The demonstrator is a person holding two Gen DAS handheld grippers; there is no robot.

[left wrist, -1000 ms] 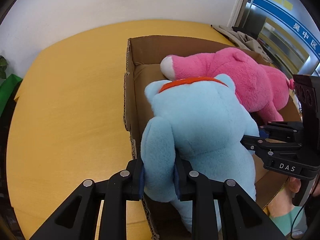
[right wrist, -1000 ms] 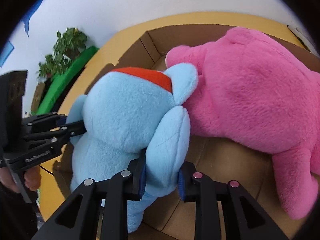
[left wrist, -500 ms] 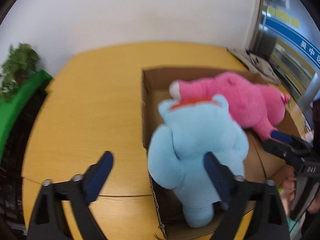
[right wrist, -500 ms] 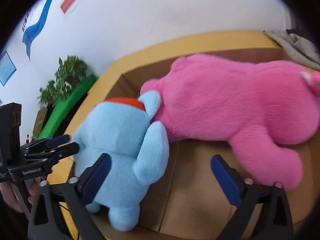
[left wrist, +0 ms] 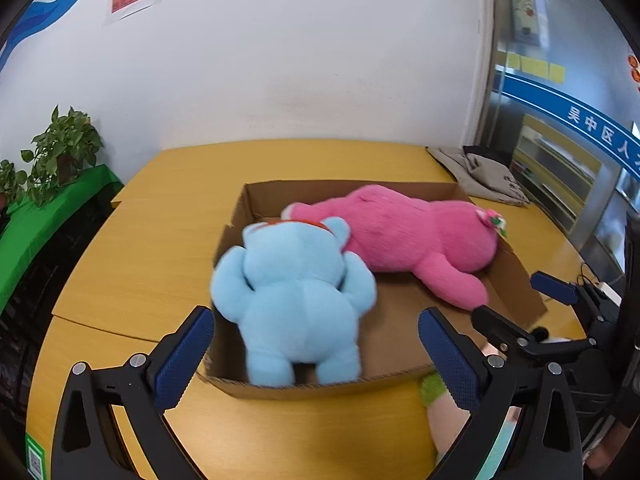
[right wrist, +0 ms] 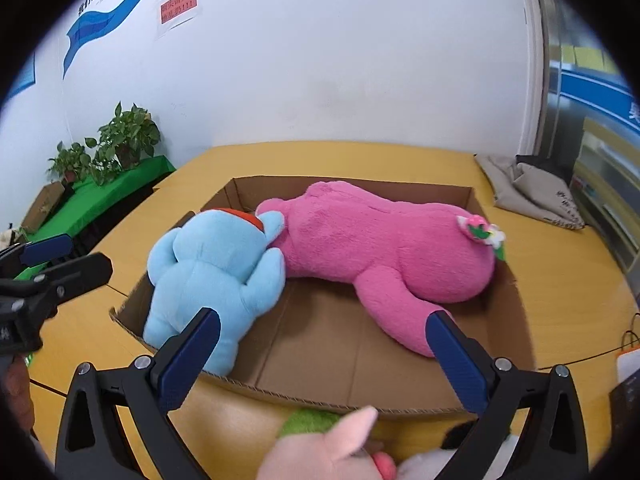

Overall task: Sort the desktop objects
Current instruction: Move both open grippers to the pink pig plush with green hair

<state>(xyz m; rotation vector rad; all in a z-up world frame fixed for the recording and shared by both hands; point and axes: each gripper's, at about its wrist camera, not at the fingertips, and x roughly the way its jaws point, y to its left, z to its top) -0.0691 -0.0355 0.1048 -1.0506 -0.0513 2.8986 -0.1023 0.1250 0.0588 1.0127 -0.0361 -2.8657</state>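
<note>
Clearly, from the left wrist view, the left gripper (left wrist: pixel 316 344) stood wide open and empty, with the blue plush toy (left wrist: pixel 292 300) at twelve o'clock inside the cardboard box (left wrist: pixel 320 386), beside the pink plush toy (left wrist: pixel 412 240). From the right wrist view, the right gripper (right wrist: pixel 324 346) was likewise spread and empty; a pink-and-green toy (right wrist: pixel 328 446) lay outside the box at six o'clock, likely next and nearer this gripper.

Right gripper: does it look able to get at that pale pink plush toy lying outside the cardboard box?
Probably yes: the pale pink plush toy lies uncovered just beneath the open right gripper, outside the cardboard box.
</note>
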